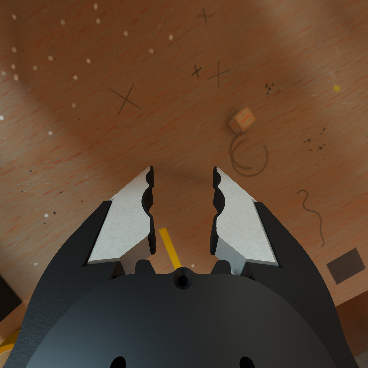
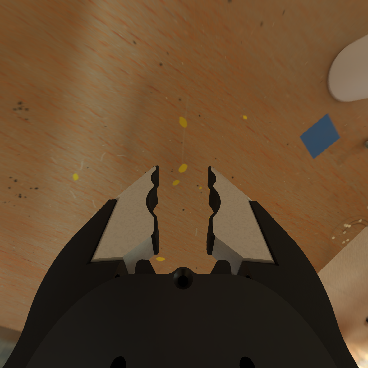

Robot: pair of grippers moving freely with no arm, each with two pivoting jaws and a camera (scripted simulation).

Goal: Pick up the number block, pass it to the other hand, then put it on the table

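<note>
Hovering above the scuffed brown wooden table (image 1: 179, 123), the left gripper (image 1: 183, 169) has its two white, black-padded fingers spread apart with nothing between them. The small tan cube-shaped number block (image 1: 242, 119), printed in orange on its faces, rests on the table ahead and to the right of that gripper's fingertips, well apart from them, just above a dark scribbled ring (image 1: 249, 157). The surface in the left wrist view carries pale paint specks, several pencilled crosses (image 1: 125, 99), clusters of black dots, a strip of yellow tape (image 1: 169, 248) between the fingers, and a dark brown rectangular patch (image 1: 345, 265) at right near the table edge. In the right wrist view, the right gripper (image 2: 183, 169) likewise stands with its jaws parted and empty over the same wood grain. Yellow paint spots (image 2: 182, 121), a blue rectangular patch (image 2: 319, 136) and a pale rounded shape (image 2: 350, 73) mark the surface there. The number block does not appear in this view.
</note>
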